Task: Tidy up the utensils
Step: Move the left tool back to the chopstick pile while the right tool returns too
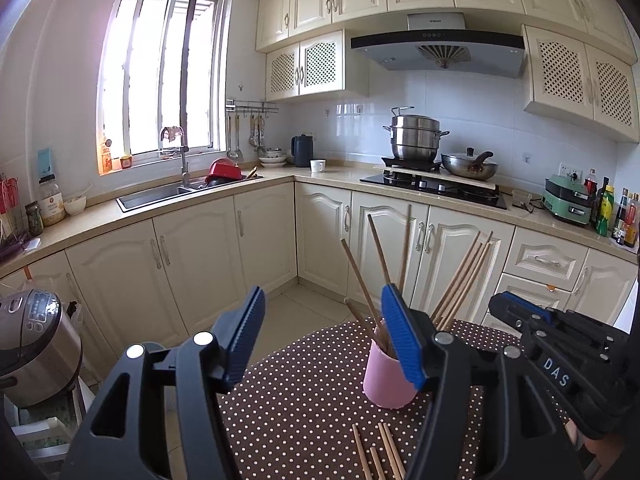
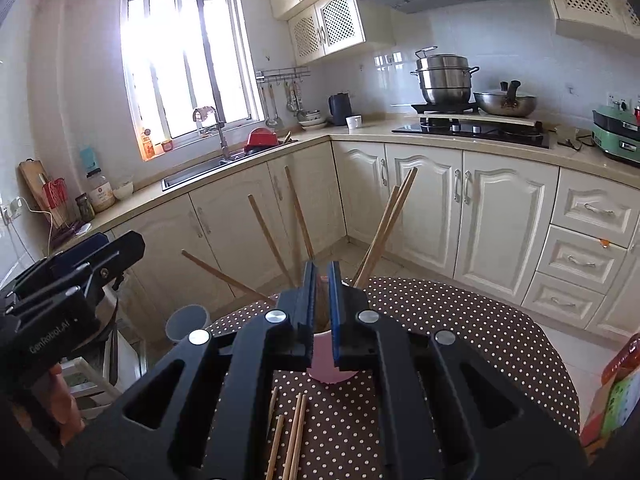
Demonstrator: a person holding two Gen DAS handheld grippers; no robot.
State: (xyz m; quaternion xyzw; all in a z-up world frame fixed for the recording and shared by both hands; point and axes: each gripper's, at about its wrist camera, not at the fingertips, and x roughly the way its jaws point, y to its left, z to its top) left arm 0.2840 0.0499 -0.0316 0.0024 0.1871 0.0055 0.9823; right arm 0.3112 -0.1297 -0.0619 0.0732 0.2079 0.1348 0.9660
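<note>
Blue-padded and nearly pressed together, the fingers of the right gripper [image 2: 323, 292] sit directly above the pink cup [image 2: 326, 364], and something thin and brownish shows in the slim gap between them; it looks like a chopstick being lowered into the cup, though I cannot tell for certain that the pads are gripping it. To finish this step well, the stick's tip should be inside the rim before the pads let go, so it slides down among the standing chopsticks [image 2: 298, 216] without knocking them. The left gripper [image 1: 324, 340] hangs spread wide and empty just beside the cup; it could steady the cup if it starts to tip. More loose chopsticks [image 2: 294, 436] lie on the dotted tablecloth [image 2: 460, 320] in front of the cup, not yet collected.
</note>
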